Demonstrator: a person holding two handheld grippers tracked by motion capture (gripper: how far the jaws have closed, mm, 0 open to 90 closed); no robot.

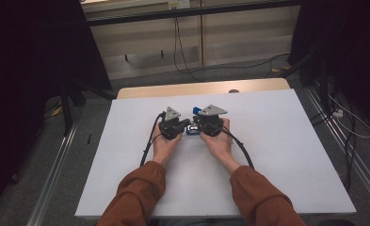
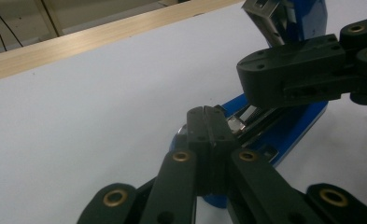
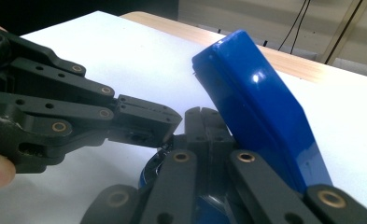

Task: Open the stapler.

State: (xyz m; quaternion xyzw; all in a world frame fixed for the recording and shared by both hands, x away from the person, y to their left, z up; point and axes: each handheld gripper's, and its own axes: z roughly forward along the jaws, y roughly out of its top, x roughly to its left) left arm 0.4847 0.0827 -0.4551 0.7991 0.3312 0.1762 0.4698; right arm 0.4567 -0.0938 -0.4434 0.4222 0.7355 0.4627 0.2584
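A blue stapler (image 1: 191, 131) lies opened on the white table (image 1: 277, 155) between both grippers. Its blue lid (image 3: 260, 107) stands tilted upward, and its metal magazine (image 2: 265, 18) is raised too. The stapler base (image 2: 293, 126) rests flat on the table. My left gripper (image 2: 208, 122) is shut, its tips touching the metal track on the base. My right gripper (image 3: 208, 122) is shut too, low over the base beside the raised lid. In the right gripper view the left gripper (image 3: 146, 122) comes in from the left, tip to tip with mine. The right gripper (image 2: 293, 77) crosses above the base.
A wooden strip (image 1: 201, 88) borders the table's far edge. Beyond it are a wall panel and hanging cables (image 1: 178, 42). Dark curtains stand at both sides. Cables (image 1: 347, 122) lie on the floor at the right. Wide white tabletop surrounds the hands.
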